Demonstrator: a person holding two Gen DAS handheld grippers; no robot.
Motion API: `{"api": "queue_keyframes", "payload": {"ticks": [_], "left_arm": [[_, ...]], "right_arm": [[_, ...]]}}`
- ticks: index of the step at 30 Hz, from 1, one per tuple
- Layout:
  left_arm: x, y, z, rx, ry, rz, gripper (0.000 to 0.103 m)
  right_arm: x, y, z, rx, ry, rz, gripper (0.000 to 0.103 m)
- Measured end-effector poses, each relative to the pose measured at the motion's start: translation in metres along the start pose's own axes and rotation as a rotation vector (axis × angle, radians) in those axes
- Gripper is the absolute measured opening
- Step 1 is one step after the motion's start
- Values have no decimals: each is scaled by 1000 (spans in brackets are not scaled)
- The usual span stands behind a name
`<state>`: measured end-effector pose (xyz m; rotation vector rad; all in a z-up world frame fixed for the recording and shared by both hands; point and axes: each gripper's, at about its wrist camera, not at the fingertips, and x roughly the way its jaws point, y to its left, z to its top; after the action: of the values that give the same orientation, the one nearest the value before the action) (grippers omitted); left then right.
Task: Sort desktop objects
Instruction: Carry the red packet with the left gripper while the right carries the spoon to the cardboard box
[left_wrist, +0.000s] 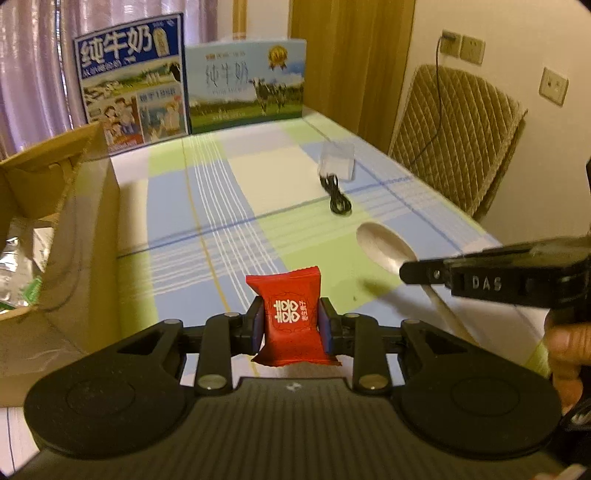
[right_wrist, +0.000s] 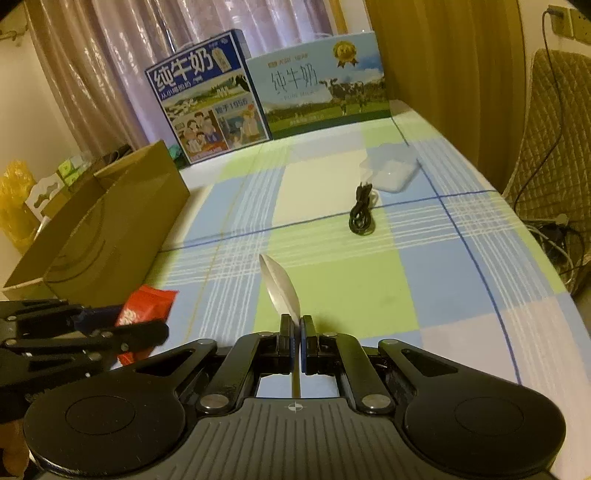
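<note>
From the left wrist view, a red snack packet (left_wrist: 291, 319) is seen clamped upright between the jaws of the left gripper (left_wrist: 291, 325), raised above the checked bench (left_wrist: 221, 206) beside an open cardboard box (left_wrist: 74, 229). It is judged light, soft and crinkly, best pinched across its middle. From the right wrist view, the right gripper (right_wrist: 297, 332) is closed narrowly on a pale spoon (right_wrist: 280, 288), held edge-on by its handle; it is probably stiff and slippery.
</note>
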<state>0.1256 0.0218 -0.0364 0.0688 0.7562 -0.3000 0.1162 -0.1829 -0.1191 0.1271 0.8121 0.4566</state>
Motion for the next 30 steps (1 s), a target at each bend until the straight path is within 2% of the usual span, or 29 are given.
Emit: {"api": "queue_keyframes", "payload": {"ticks": [5, 11, 19, 30], "left_arm": [[-25, -1, 2, -37, -33, 18, 25], [-49, -4, -1, -60, -38, 46, 25], [-84, -2, 3, -58, -87, 69, 25], [-115, 43, 9, -83, -124, 140, 25]], "right_arm": [[-18, 10, 0, -9, -25, -1, 0], [-33, 27, -3, -36, -43, -1, 0], [-54, 45, 2, -62, -82, 15, 0], [-56, 77, 23, -121, -102, 62, 0]]}}
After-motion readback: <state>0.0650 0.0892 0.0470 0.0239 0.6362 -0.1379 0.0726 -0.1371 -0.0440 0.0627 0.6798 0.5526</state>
